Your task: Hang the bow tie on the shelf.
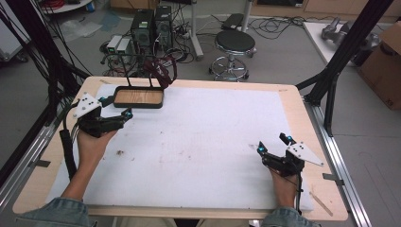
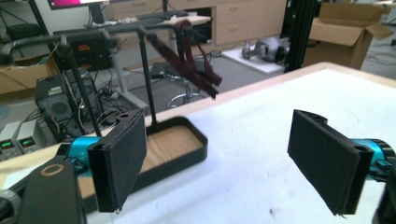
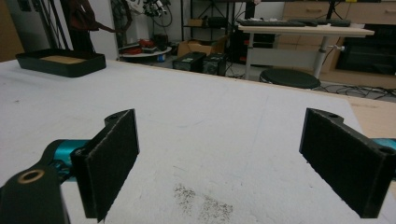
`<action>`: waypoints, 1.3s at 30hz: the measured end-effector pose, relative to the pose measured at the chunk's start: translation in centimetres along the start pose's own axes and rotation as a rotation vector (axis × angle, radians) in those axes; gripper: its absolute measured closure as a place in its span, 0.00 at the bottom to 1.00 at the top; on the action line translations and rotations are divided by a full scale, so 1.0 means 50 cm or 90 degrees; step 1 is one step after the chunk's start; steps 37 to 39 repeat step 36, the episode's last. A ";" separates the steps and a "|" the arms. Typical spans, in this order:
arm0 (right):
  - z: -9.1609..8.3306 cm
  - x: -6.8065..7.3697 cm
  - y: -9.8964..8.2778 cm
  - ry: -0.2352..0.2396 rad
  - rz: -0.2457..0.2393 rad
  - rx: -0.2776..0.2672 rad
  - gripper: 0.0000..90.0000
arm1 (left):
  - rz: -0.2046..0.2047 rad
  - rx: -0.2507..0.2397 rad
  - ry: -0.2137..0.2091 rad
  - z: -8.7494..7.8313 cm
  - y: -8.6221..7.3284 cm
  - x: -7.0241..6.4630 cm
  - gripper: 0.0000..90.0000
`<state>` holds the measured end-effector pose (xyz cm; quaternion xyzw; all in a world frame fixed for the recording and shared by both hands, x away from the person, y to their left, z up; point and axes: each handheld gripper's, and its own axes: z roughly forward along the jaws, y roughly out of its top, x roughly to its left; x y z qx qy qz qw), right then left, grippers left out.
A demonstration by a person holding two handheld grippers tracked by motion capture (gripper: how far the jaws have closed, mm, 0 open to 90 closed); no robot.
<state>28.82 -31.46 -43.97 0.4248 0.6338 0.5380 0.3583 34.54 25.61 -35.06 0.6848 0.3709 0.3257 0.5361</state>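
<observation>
Wide white felt-like mat (image 1: 203, 142) covers the pale wooden table (image 1: 293, 101), mostly bare and faintly smudged. The black rectangular wood-floored tray stand (image 1: 139, 98) sits at the far-left edge, dark red strap (image 2: 189, 60) draped over its rail. Left gripper (image 1: 115, 107) is just beside it, jaws wide, nothing between. Right gripper (image 1: 273, 144) is near the right edge, jaws spread, empty.

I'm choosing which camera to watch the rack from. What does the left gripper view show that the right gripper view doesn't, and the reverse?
Left gripper view alone: the rack's crossbar and its two thin posts, with the dark red strap seen whole as it hangs from the bar, and an open cardboard box.

Right gripper view alone: a desk with a keyboard and a dark smudge on the mat.

Both: the black wood-floored tray, the white mat, and open black jaws with nothing between them.
</observation>
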 end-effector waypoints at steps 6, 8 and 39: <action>0.000 0.000 0.000 0.000 0.002 0.000 0.12 | 0.003 0.027 0.003 -0.018 -0.030 -0.010 0.20; 0.000 -0.001 0.000 0.000 0.000 0.000 0.12 | 0.004 0.028 0.004 -0.025 -0.040 -0.013 0.20; 0.001 0.000 0.000 0.002 -0.001 0.001 0.12 | 0.007 0.068 0.012 -0.045 -0.131 -0.032 0.19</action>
